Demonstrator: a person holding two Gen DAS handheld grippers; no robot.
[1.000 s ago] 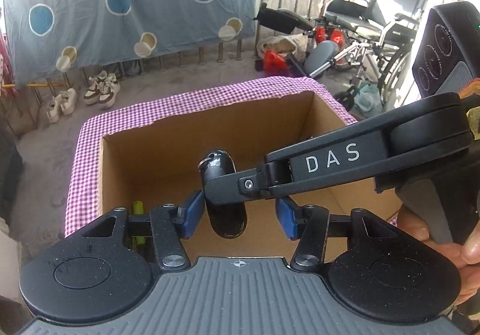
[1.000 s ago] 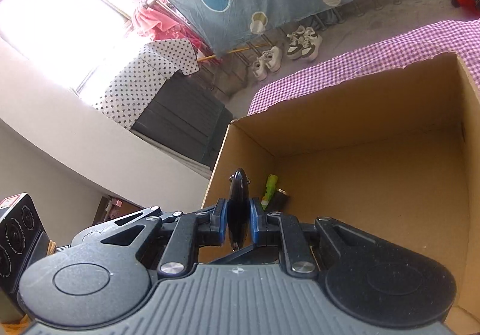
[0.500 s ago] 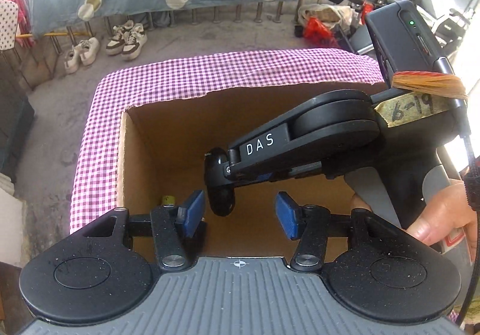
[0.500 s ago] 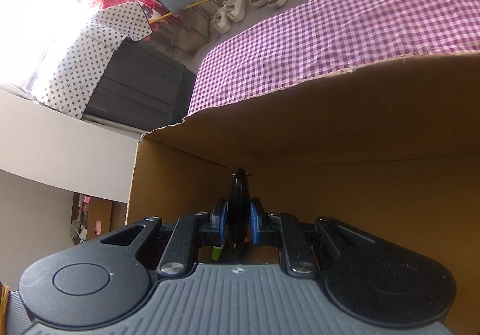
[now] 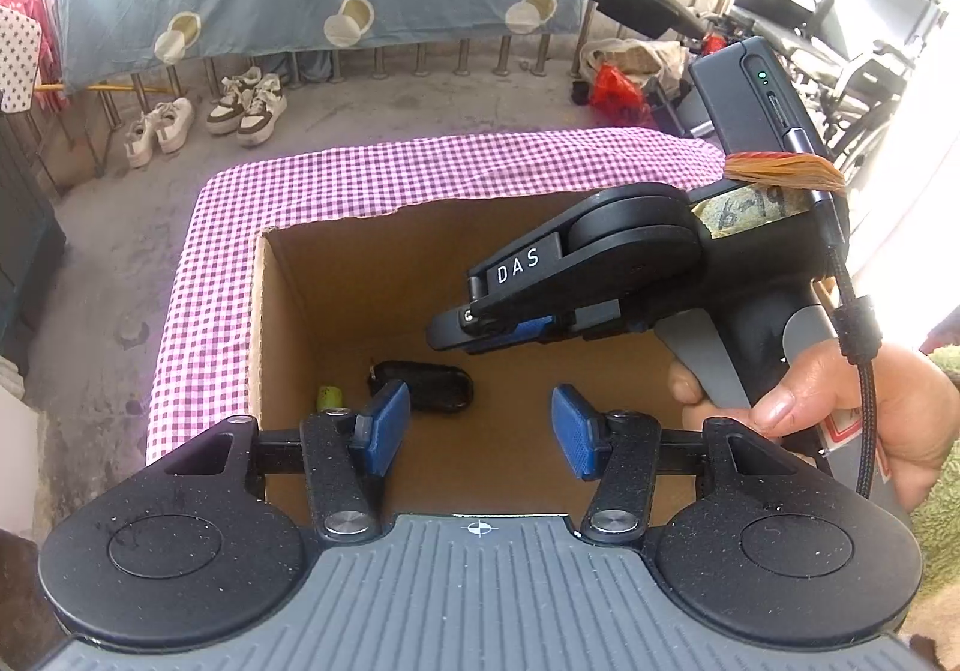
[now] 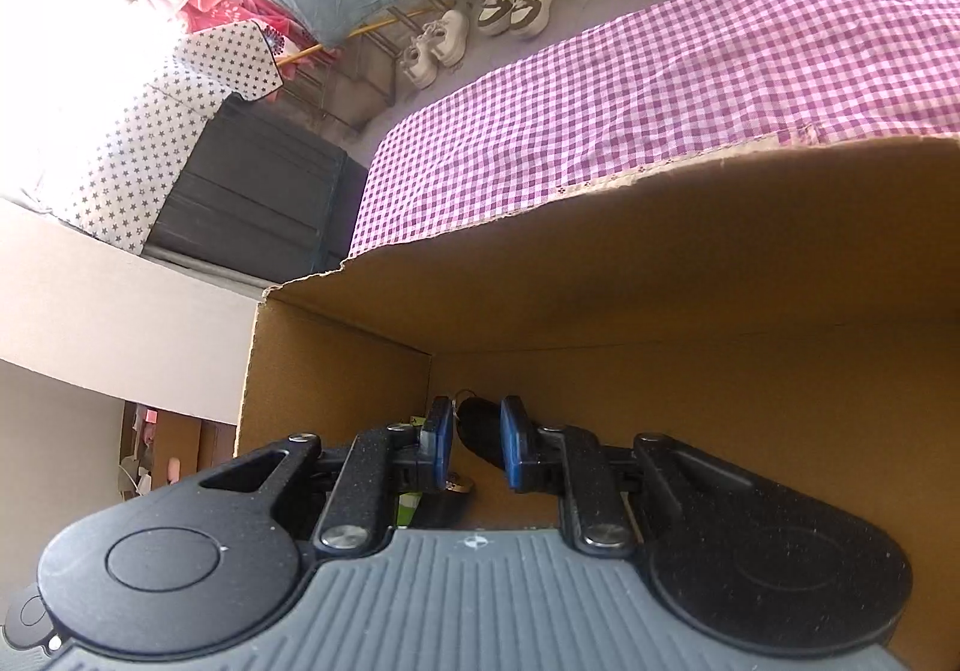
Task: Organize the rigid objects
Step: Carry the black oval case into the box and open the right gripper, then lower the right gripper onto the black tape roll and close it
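Black key fob [image 5: 423,384] flat on cardboard box [image 5: 282,311] floor, beside green-capped item [image 5: 329,397]. Right gripper [image 6: 474,443] parted around fob; left gripper [image 5: 477,427] wide open, empty.

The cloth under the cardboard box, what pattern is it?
Purple-and-white checked cloth, clearest in the right wrist view.

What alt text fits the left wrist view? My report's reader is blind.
A black key fob lies on the floor of an open cardboard box beside a small green cylinder. The right gripper hovers above it; the left gripper waits with jaws open.
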